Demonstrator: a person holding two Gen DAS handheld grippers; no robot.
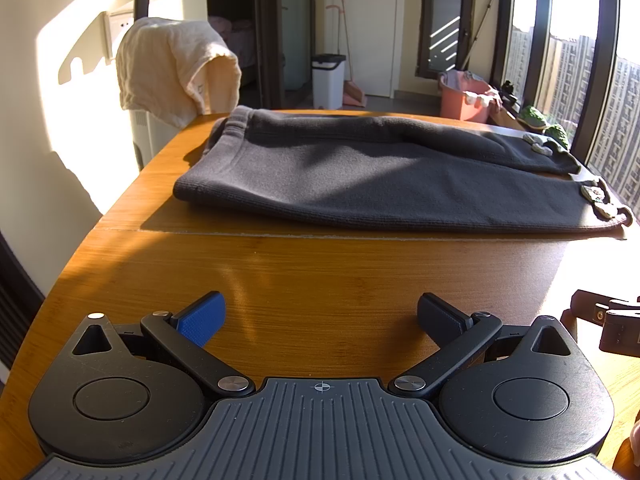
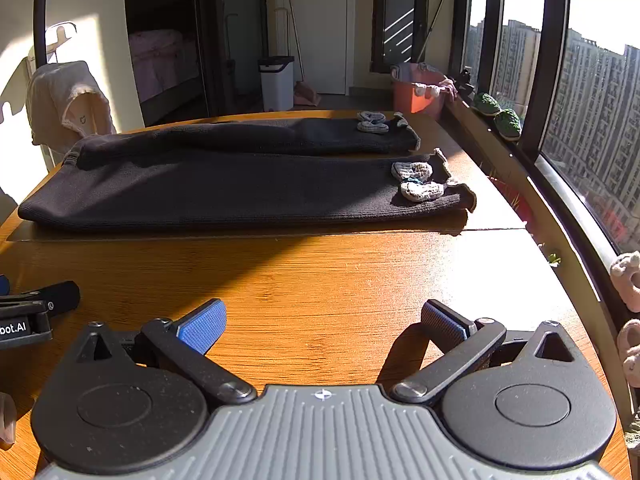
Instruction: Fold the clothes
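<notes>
fingers of the left gripper (image 1: pixel 320 316) and right gripper (image 2: pixel 323 320) are spread wide, holding nothing, low over the table (image 1: pixel 304 280). dark trousers (image 1: pixel 360 172) lie flat at 12 o'clock. a pink tub (image 2: pixel 416 94) at 1 o'clock holds laundry.

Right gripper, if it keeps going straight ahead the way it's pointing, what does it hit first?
Bare wooden table lies ahead of the open right gripper, then probably the near edge of the dark grey trousers lying flat across it, though the gripper's height above the table is unclear.
</notes>
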